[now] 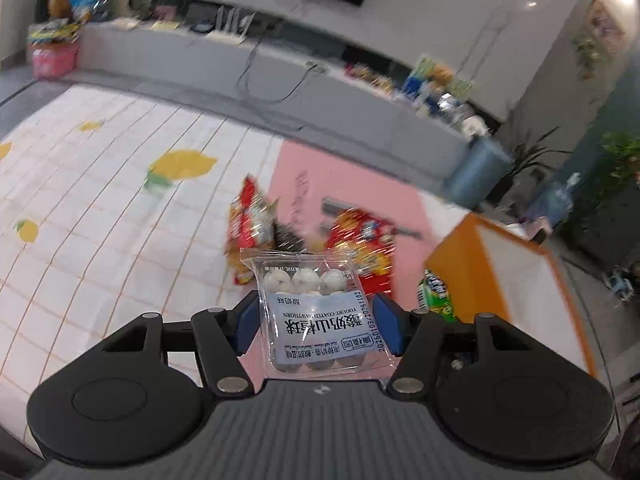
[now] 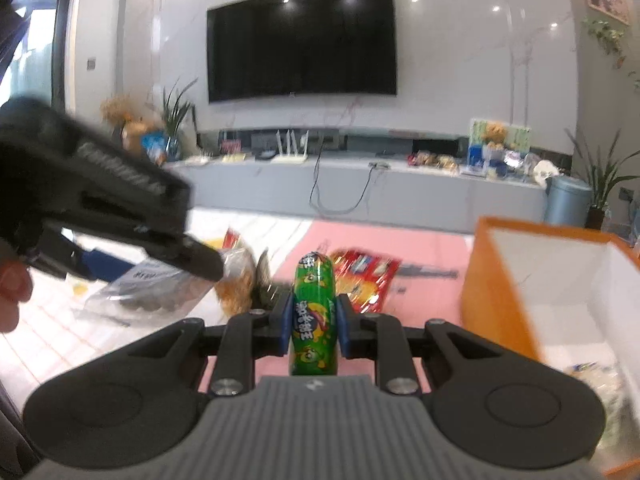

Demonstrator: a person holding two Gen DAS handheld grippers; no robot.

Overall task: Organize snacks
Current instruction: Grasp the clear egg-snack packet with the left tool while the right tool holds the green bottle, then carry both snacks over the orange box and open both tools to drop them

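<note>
My left gripper (image 1: pixel 316 322) is shut on a clear pack of yogurt-coated hawthorn balls (image 1: pixel 316 312) and holds it above the table. My right gripper (image 2: pixel 313 322) is shut on a green tube-shaped snack pack (image 2: pixel 314 316), upright between its blue pads. That green pack also shows in the left wrist view (image 1: pixel 437 294). The left gripper (image 2: pixel 120 216) with its clear pack (image 2: pixel 152 288) shows at the left of the right wrist view. Red snack bags (image 1: pixel 360 248) lie on the pink mat (image 1: pixel 360 180). An orange box (image 2: pixel 560 280) with a white inside stands to the right.
The table has a white grid cloth with lemons (image 1: pixel 100 200). A yellow-red snack bag (image 2: pixel 238 276) lies near the mat's left edge. Beyond stands a grey TV console (image 2: pixel 360 188) with a router, cables and more items, and a blue bin (image 2: pixel 566 200).
</note>
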